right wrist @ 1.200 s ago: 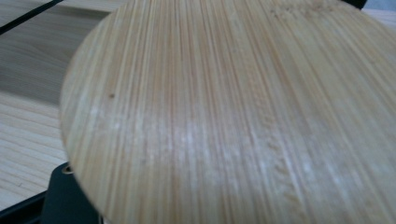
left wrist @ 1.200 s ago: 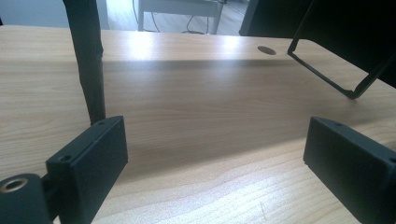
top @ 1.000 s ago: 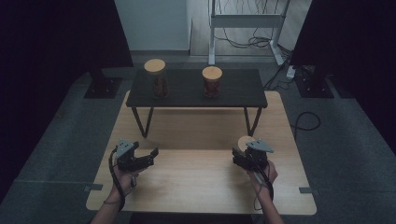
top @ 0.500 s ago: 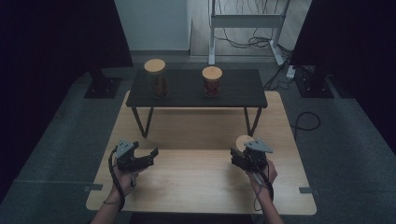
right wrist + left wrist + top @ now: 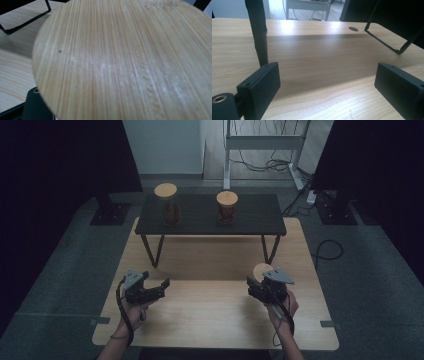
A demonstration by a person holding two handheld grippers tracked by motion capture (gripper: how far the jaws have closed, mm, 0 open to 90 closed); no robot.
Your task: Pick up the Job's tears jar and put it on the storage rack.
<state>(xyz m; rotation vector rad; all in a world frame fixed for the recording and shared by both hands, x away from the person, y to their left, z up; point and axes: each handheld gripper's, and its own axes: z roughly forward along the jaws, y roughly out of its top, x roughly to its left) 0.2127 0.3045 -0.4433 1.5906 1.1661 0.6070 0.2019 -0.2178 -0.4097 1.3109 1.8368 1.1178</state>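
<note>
My right gripper point(image 5: 256, 281) sits at the right of the light wooden table point(image 5: 215, 320), shut on a round bamboo lid point(image 5: 262, 270). In the right gripper view the lid point(image 5: 125, 57) is very close, and one black finger point(image 5: 35, 107) shows under its lower left edge. Whether a jar hangs below the lid is hidden. My left gripper point(image 5: 161, 287) rests low over the table at the left, open. Nothing lies between its jaws point(image 5: 327, 82) but bare wood.
A low black shelf point(image 5: 255, 217) on thin metal legs stands across the back of the table. It carries two glass jars with bamboo lids, one at the left point(image 5: 166, 202) and one at the middle point(image 5: 227, 206). A shelf leg point(image 5: 258, 32) rises just ahead of the left gripper.
</note>
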